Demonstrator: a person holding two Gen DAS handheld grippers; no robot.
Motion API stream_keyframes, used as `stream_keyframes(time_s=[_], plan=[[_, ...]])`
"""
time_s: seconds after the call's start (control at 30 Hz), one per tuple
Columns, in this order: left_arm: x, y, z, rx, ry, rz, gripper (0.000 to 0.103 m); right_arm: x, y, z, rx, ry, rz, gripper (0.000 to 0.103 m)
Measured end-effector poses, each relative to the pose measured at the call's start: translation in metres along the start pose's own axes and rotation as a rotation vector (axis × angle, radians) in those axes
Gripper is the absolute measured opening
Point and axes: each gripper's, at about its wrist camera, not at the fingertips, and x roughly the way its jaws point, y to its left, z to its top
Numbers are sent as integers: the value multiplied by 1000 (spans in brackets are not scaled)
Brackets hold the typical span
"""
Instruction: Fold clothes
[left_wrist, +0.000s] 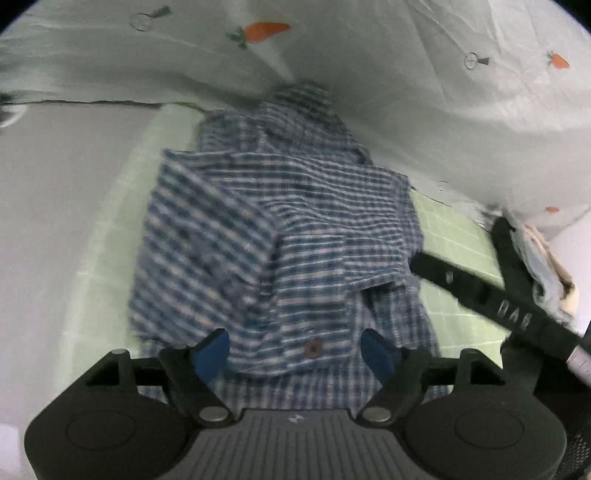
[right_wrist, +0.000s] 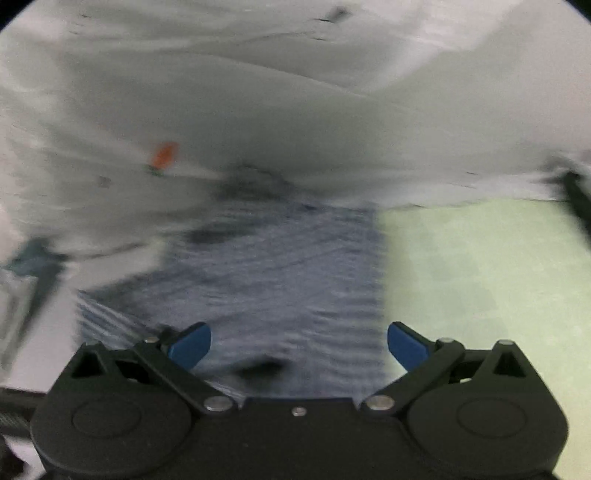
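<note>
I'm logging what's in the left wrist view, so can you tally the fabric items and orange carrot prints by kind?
Blue plaid shirt: 1
Pale carrot-print cloth: 1
Green grid mat: 1
Orange carrot prints: 3 visible
Total: 6

The only lettering reads roughly "DAS", raised on the black arm (left_wrist: 513, 314) at right.

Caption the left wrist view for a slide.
Open left gripper over a folded blue checked shirt on a green mat.
</note>
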Motion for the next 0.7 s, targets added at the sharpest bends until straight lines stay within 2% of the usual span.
stream_keyframes(time_s=[0.1, 0.2, 0.27, 0.3, 0.33, 0.37, 0.43, 0.57, 0.7], plan=[[2, 16, -3, -77, 6, 92, 79, 10, 19, -2, -23, 24, 88, 100], [4, 32, -7, -120, 25, 175, 79, 22, 33, -5, -30, 60, 150, 90], [6, 41, -8, -149, 33, 196, 79, 31, 41, -8, -36, 85, 185, 84], [6, 45, -9, -167, 34, 195, 79, 36, 45, -10, -37, 100, 198, 76], [5, 49, -9, -187, 36, 194, 79, 42, 48, -11, -37, 116, 211, 58], [3, 52, -10, -205, 35, 194, 79, 47, 49, -12, -32, 138, 226, 47], [-3, 55, -10, -220, 27, 199, 79, 48, 50, -14, -25, 158, 234, 12], [-24, 51, -13, -201, -19, 214, 79, 22, 47, -21, 13, 123, 258, 7], [-50, 45, -27, -198, -41, 193, 79, -16, 40, -41, 82, 106, 197, 6]])
